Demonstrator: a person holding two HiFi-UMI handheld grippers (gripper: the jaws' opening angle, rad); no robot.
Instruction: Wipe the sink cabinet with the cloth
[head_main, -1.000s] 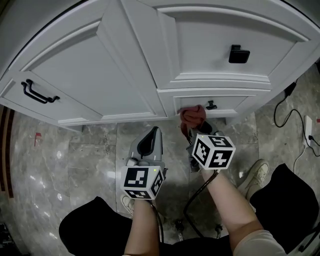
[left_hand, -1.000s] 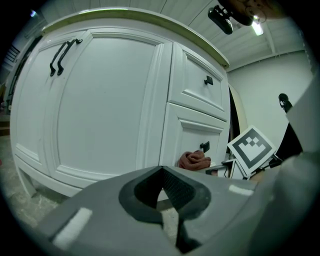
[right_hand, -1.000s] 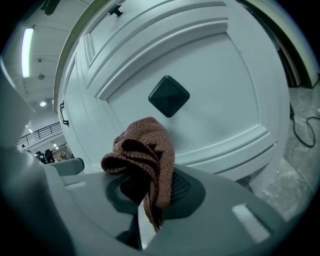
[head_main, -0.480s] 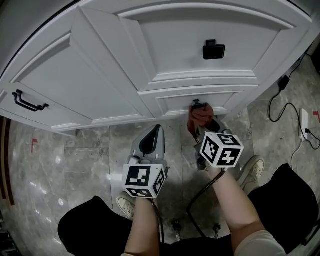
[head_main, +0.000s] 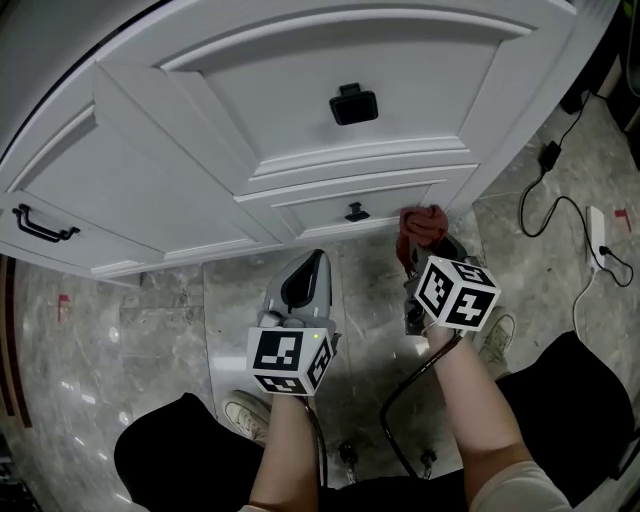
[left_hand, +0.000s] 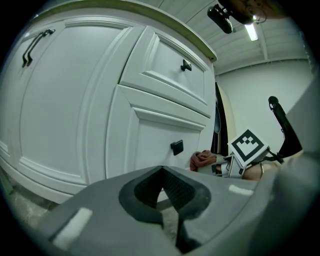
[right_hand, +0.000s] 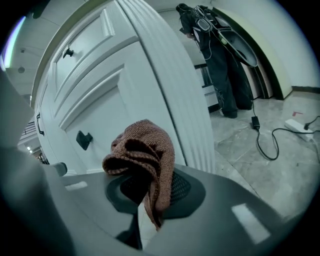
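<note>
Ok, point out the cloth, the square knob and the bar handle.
cloth (right_hand: 144, 150), right gripper view, bunched middle.
square knob (head_main: 353, 104), head view, front face.
bar handle (head_main: 41, 227), head view, middle of bar.

The floor (head_main: 160, 320) is glossy grey marbled tile. A black cable (head_main: 545, 215) and a white power strip (head_main: 598, 232) lie on it at right. The white panelled sink cabinet (head_main: 300, 90) carries black handles (head_main: 353, 104). The wall (left_hand: 250, 100) is plain white. One strip light (left_hand: 251, 31) is lit overhead. Dark clothing (right_hand: 220, 65) hangs beyond the cabinet.

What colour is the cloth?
The cloth is reddish-brown, clearest in the right gripper view.
</note>
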